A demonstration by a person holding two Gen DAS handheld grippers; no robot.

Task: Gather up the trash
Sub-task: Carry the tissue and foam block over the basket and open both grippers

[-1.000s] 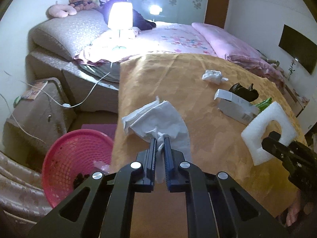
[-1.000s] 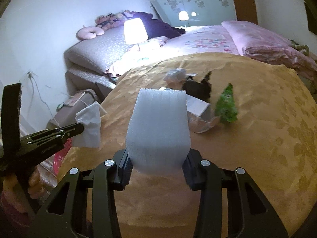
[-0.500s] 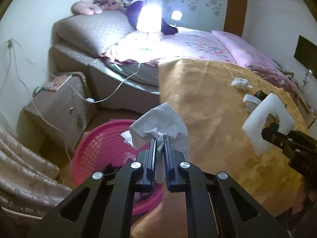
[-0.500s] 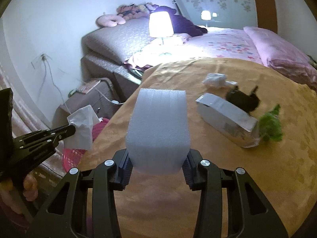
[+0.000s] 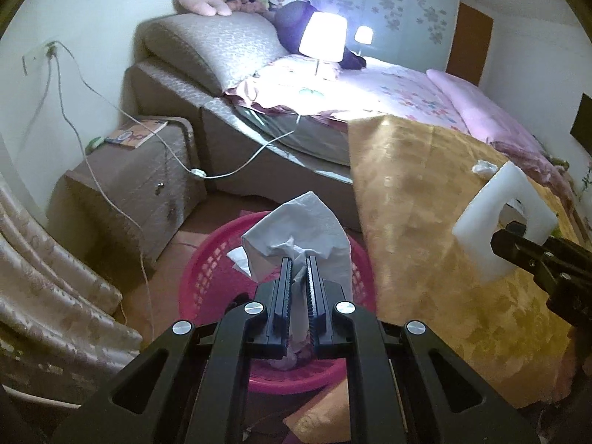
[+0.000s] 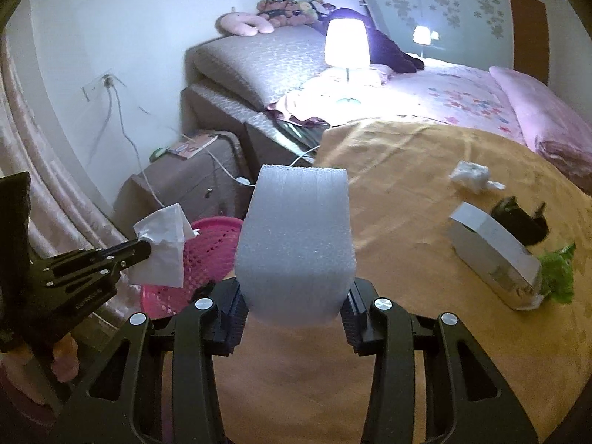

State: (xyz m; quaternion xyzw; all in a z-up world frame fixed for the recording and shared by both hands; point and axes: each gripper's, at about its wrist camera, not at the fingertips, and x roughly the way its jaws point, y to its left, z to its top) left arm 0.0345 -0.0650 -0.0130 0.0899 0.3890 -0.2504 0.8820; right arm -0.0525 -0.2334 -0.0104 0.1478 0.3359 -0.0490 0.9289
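1. your left claw point(image 5: 296, 270), pinching the tissue point(image 5: 296, 225), hangs right over the pink basket point(image 5: 207, 262) — just let go.
2. right claw point(image 6: 294, 305) grips the foam block point(image 6: 296, 236) above the surface point(image 6: 425, 192); basket's down to its left.

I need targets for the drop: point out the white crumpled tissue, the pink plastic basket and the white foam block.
white crumpled tissue point(image 5: 296, 229), left wrist view, its upper fold.
pink plastic basket point(image 5: 207, 270), left wrist view, left wall.
white foam block point(image 6: 296, 244), right wrist view, front face.

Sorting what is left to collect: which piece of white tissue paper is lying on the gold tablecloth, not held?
The small crumpled white tissue wad at the far side; the larger white tissue sheet is clamped in the left tool.
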